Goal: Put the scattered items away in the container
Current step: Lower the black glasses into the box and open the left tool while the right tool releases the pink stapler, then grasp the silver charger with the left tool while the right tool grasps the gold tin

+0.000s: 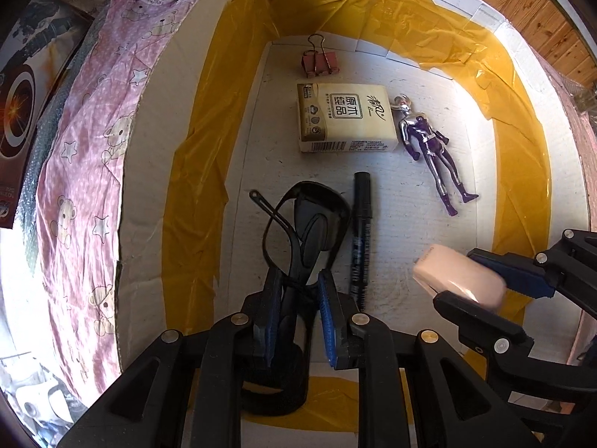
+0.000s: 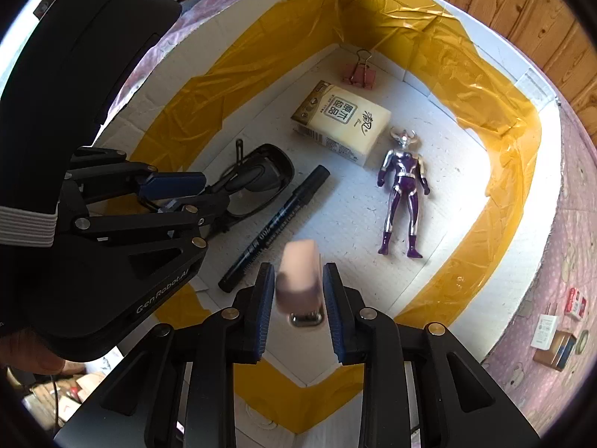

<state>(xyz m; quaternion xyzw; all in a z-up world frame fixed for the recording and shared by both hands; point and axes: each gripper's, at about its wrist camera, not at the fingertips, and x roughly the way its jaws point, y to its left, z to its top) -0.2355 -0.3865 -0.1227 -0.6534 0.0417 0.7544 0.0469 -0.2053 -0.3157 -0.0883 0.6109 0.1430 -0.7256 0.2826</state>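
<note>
Pinching black sunglasses (image 1: 298,224), left gripper (image 1: 298,291) sits low inside the box (image 1: 238,86). Right gripper (image 2: 298,291) spread around a blurred pink stapler (image 2: 300,272), seemingly untouched. Marker (image 1: 361,231), tissue pack (image 1: 345,117), figure (image 1: 429,142), clip (image 1: 320,61) lie on box floor.

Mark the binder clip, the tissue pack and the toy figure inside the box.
binder clip (image 1: 320,63), left wrist view, on its pink body.
tissue pack (image 1: 345,115), left wrist view, on the printed top face.
toy figure (image 2: 405,183), right wrist view, on its purple torso.
</note>
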